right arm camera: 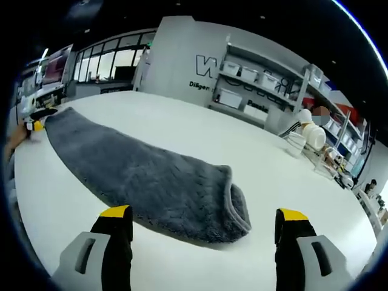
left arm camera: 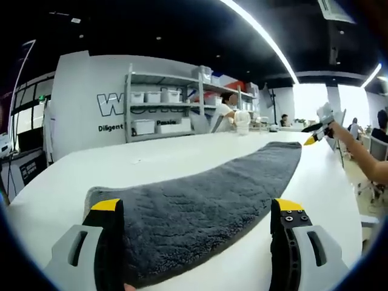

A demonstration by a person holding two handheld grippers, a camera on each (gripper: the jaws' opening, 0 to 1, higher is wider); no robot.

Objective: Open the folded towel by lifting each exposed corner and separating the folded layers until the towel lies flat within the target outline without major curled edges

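Fingers [left arm camera: 109, 209] spread wide, towel [left arm camera: 194, 209] near edge hidden behind them

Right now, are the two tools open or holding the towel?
Left tool: open, holding nothing, at one end of the towel.
Right tool: open, holding nothing.

1. My left gripper [left arm camera: 197, 227] carries its camera low over the white table [left arm camera: 151, 160], at one end of the grey towel [left arm camera: 200, 203], looking along its length toward the shelving [left arm camera: 163, 106] by the wall.
2. My right gripper [right arm camera: 203, 233] carries its camera at the opposite end of the towel [right arm camera: 139, 176] — slightly higher, facing back along it.
3. Shared ground: towel, table and shelving [right arm camera: 267, 91] — each camera also catches the other gripper at the towel's far end.
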